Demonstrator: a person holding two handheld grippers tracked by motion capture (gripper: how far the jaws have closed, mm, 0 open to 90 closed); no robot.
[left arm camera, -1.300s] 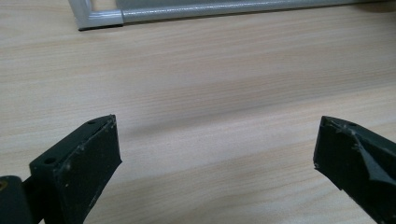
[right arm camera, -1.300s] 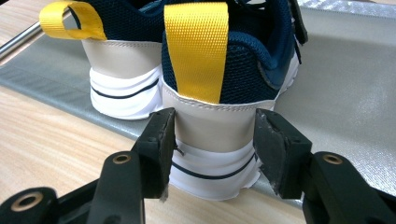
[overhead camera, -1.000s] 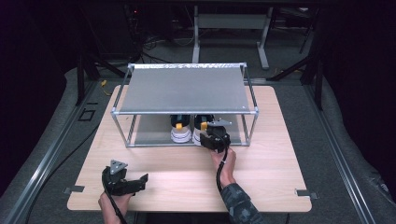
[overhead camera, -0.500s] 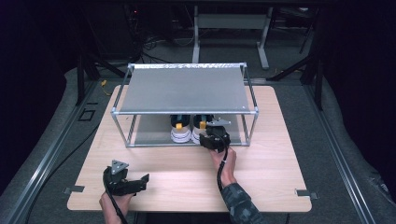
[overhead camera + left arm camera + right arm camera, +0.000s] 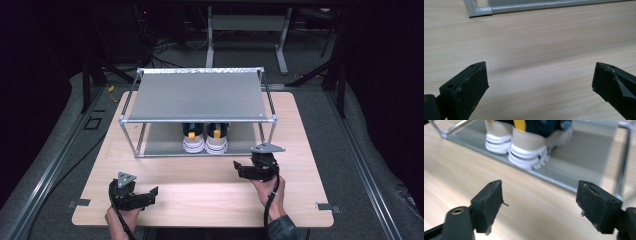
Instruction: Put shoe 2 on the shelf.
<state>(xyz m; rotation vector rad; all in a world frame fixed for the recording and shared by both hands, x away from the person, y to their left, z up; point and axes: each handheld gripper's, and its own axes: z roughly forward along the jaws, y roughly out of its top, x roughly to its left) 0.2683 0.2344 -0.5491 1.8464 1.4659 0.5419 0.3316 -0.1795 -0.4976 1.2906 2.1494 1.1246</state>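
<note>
- The pair of shoes [image 5: 205,139] stands side by side on the lower shelf of the metal rack [image 5: 197,95], at the centre of the high view, heels toward the bottom of the frame.
- In the right tool's own view the shoes [image 5: 526,147] sit in the upper middle, white soles and beige heels facing the camera, on the grey lower shelf [image 5: 584,155].
- The right tool [image 5: 246,170] hovers over the bare desk [image 5: 200,200] in the lower right of the high view, below and right of the shoes and clear of the rack.
- Its jaws have just been opening; they stand apart with nothing between them, only desk wood showing in the gap.
- The right hand [image 5: 267,192] grips that tool from the bottom edge, a dark sleeve at the wrist.
- The left tool [image 5: 145,196] rests low in the lower left of the high view, well apart from the rack.
- In its own view the left tool [image 5: 539,82] has its jaws wide apart over plain wood, and a corner of the rack's frame [image 5: 480,11] shows at the upper left.
</note>
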